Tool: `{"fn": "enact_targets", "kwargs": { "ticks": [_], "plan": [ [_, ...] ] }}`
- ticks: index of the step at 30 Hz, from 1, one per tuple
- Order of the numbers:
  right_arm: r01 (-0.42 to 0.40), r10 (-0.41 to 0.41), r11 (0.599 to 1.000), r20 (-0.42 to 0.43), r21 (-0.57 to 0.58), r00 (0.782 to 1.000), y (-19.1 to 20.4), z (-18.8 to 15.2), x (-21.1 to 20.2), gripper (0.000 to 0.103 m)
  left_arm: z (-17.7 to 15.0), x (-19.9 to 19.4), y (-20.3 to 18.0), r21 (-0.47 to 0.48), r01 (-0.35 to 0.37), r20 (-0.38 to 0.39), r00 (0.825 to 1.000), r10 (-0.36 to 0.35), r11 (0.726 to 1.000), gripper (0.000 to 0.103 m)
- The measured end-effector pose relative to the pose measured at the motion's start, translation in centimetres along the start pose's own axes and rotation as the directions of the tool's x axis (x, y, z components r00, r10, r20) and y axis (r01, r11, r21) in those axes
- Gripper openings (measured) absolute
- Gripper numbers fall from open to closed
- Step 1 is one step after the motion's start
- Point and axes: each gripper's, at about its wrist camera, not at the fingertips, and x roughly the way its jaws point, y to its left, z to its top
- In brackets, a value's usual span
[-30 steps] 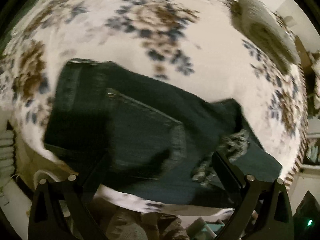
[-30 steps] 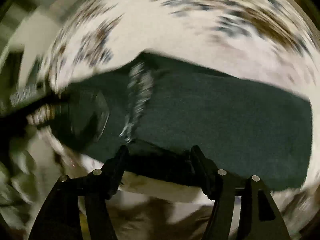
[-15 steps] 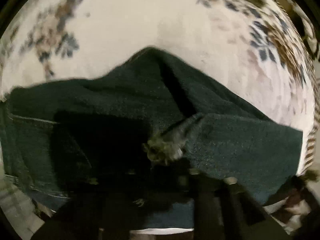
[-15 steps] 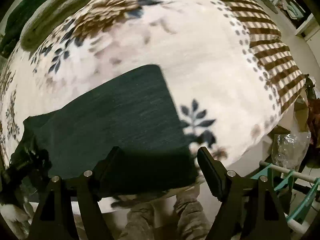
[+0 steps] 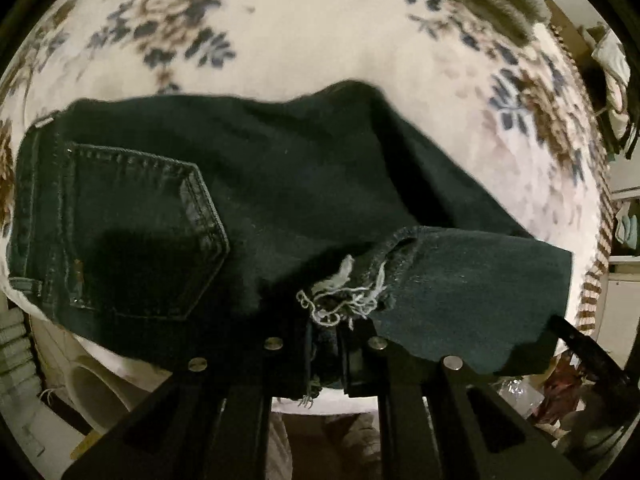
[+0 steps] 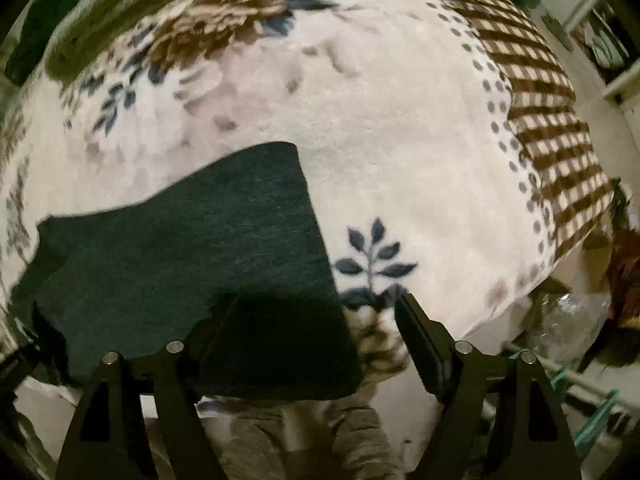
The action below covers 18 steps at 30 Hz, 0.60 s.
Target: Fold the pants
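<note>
**Item: dark jeans, part-folded on a floral bed blanket**

1. Left gripper (image 5: 326,354). Fingers drawn close together, pinching a frayed hem (image 5: 344,296) of the jeans (image 5: 280,184); pale loose threads hang just above the grip. This is the only tool with hold of the cloth.

2. Right gripper (image 6: 316,328). Fingers spread wide, holding nothing. The left finger sits over the near right corner of the jeans (image 6: 192,248); the right finger is over bare blanket (image 6: 400,160). Whether either finger touches the fabric cannot be told.

3. Jeans, position. Lying on the bed near its front edge, long axis running side to side across both views. Waistband and back pocket (image 5: 136,232) at the far left of the left view; a straight end at the right, seen in the right view. One leg end is doubled back toward the middle, where the left gripper holds it.

4. Governing relation (judgement). The held hem lies directly ahead of the left fingers, with the pocket end off to their left; carrying the hem that way would complete the fold. The right gripper is nearer the free right end.

5. Surroundings. Green pillow (image 6: 104,12) at the far side of the bed, well apart from the jeans. Room clutter beyond the bed's right edge. Nothing lies on the blanket between fingers and jeans.
</note>
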Motion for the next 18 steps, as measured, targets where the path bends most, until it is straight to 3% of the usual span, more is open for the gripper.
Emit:
{"fn": "enact_targets", "kwargs": {
  "ticks": [2, 6, 9, 10, 11, 13, 16, 18],
  "plan": [
    [0.041, -0.041, 0.998, -0.003, -0.036, 0.999, 0.5, 0.3, 0.3, 0.097, 0.5, 1.4, -0.6, 0.013, -0.020, -0.012, 1.000, 0.020, 1.000, 0.010],
    [0.058, -0.060, 0.997, -0.026, -0.054, 0.998, 0.9, 0.9, 1.3, 0.099, 1.2, 2.2, -1.1, -0.026, -0.036, -0.022, 0.999, 0.036, 0.999, 0.017],
    [0.032, -0.033, 0.999, -0.032, -0.032, 0.999, 0.5, 1.1, 1.8, 0.099, 0.9, 0.9, -0.8, -0.098, 0.002, 0.018, 1.000, 0.000, 0.995, 0.046],
    [0.018, -0.019, 1.000, -0.032, -0.023, 0.999, 0.4, 1.2, 1.9, 0.099, 0.6, 0.1, -0.6, -0.125, 0.042, 0.052, 0.998, -0.036, 0.991, 0.070],
    [0.006, -0.006, 1.000, -0.033, -0.018, 0.999, 0.4, 1.2, 2.0, 0.099, 0.0, -1.0, -0.2, -0.160, 0.114, 0.106, 0.990, -0.098, 0.981, 0.083],
    [-0.017, 0.016, 1.000, -0.036, -0.012, 0.999, 0.2, 1.2, 2.1, 0.099, -1.1, -2.8, 0.7, -0.223, 0.196, 0.198, 0.968, -0.153, 0.955, 0.084],
    [-0.016, 0.016, 0.999, -0.033, -0.027, 0.999, 0.2, 1.4, 2.0, 0.099, -2.7, -4.9, 3.1, -0.349, 0.245, 0.302, 0.943, -0.140, 0.905, 0.085],
    [-0.024, 0.022, 0.999, -0.040, -0.037, 0.999, 0.4, 1.8, 1.9, 0.099, -3.9, -5.5, 5.5, -0.469, 0.280, 0.371, 0.923, -0.101, 0.838, 0.085]
  ]
}}
